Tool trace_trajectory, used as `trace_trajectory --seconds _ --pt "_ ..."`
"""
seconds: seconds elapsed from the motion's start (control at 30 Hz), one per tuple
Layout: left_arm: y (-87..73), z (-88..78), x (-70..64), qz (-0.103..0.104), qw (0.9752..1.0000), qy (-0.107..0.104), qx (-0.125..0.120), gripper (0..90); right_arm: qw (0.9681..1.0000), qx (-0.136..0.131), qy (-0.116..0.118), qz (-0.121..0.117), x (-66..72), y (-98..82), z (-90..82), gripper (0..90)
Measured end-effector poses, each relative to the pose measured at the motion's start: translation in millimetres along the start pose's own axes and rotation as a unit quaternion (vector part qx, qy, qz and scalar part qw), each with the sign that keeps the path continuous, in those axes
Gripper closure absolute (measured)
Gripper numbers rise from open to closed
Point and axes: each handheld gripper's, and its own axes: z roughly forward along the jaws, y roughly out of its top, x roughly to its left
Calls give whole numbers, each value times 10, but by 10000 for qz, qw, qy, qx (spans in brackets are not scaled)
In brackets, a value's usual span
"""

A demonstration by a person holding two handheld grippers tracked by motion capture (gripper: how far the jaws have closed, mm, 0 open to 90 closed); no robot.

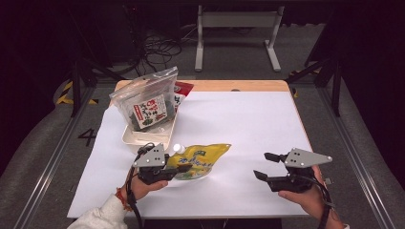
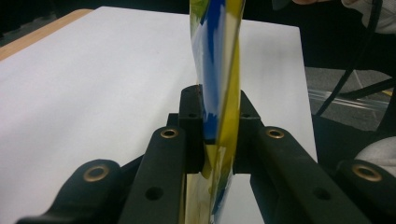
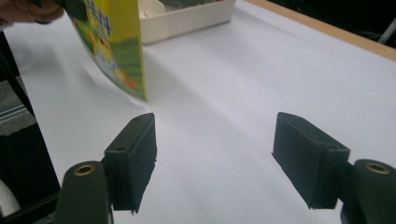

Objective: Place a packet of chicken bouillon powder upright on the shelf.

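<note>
1. High view: left tongs (image 1: 177, 171) are clamping the yellow spouted pouch (image 1: 203, 160) at its edge, pouch sticking out beyond the jaws.
2. Right tongs (image 1: 263, 165) are standing apart, empty, well clear of it.
3. Pouch is looking light, floppy, slick; gripping the flat seam seems safest.

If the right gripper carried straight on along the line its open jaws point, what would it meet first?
Probably nothing soon. The right gripper points left across the bare white table cover. The yellow pouch, held by the left gripper, hangs to one side of its line; the white tray lies farther off, though depth is unclear.
</note>
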Motion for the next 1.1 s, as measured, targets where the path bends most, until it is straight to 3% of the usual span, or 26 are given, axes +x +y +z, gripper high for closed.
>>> trace_trajectory --seconds 0.3,0.43,0.73,0.87,0.93,1.1 --pt "65 -154 45 89 9997 192 -130 797 9982 523 -265 91 -25 -404 98 241" --pt "132 -293 70 169 9992 281 -233 797 9972 611 -373 201 -55 -493 128 235" --pt "225 -696 202 190 9961 634 -585 799 9955 840 -315 301 -57 -574 248 229" --pt "238 -805 253 202 9948 800 -604 800 9951 886 -160 399 -51 -610 311 224" --pt "244 -852 294 255 9940 895 -568 800 9945 979 -169 338 -34 -620 348 222" --pt "254 -955 415 161 9924 1051 -615 801 9949 938 -137 345 -19 -612 364 216"
